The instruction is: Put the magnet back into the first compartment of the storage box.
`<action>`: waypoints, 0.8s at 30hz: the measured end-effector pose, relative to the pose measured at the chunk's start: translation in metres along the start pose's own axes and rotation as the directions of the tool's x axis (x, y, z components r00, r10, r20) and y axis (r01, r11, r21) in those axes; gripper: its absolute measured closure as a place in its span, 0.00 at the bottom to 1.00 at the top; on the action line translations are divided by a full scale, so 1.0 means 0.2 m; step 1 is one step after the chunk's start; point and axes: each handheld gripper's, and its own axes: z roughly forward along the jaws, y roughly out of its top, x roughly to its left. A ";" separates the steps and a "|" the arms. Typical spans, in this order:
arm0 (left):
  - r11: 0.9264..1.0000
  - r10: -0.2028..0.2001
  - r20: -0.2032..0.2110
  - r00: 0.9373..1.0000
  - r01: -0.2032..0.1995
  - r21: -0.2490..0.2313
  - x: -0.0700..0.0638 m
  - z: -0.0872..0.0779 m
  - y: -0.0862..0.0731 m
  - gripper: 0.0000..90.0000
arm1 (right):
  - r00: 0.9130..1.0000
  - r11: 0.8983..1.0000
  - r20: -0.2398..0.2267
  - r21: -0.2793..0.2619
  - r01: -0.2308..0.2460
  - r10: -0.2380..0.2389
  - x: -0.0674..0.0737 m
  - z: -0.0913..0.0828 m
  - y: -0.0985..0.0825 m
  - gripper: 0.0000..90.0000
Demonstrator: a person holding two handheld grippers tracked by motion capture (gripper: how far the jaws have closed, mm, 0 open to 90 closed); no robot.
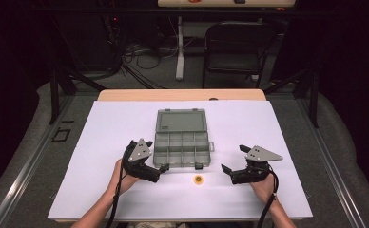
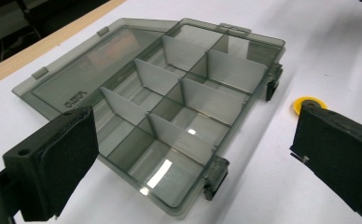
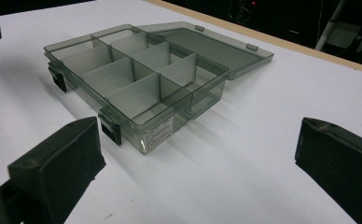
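In the high view, a smoky transparent plastic organizer box (image 1: pixel 181 150) lies in the middle of the frame on a white sheet (image 1: pixel 101 142) that covers the table. Its flat lid (image 1: pixel 180 120) is folded back toward the upper part of the frame. A small round yellow disc (image 1: pixel 198 179) lies just below the box, apart from it. The left gripper (image 1: pixel 162 171) is at the lower left corner of the box, and the right gripper (image 1: pixel 224 170) is at the lower right, apart from the box.

In the left gripper view, the two black padded jaws stand wide apart with nothing between them. The box fills the centre; thin straight dividers cut it into rectangular compartments, and dark latches (image 2: pixel 215 177) sit on its near wall. The yellow disc shows at the right, partly behind the right jaw.

In the right gripper view, the jaws are also spread wide and hold nothing. The glossy box stands in the upper left.
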 end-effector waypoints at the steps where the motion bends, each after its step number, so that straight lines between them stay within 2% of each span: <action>1: 1.000 0.001 0.007 1.000 -0.001 0.000 -0.01 0.00 0.00 0.00 | 1.000 1.000 -0.004 0.004 -0.001 0.001 0.00 0.00 0.00 0.00; 11: 0.999 0.040 0.050 0.998 -0.041 0.016 -0.10 0.03 0.03 0.00 | 1.000 1.000 -0.026 0.015 -0.014 0.014 -0.03 -0.01 0.01 0.00; 19: 0.998 0.064 0.096 0.993 -0.066 0.020 -0.17 0.06 0.04 0.00 | 0.998 0.999 -0.062 0.048 -0.005 0.008 -0.01 0.01 0.01 0.00; 24: 0.997 0.071 0.125 0.990 -0.075 0.027 -0.20 0.09 0.05 0.00 | 0.998 0.999 -0.068 0.050 -0.001 0.004 -0.01 0.01 0.01 0.00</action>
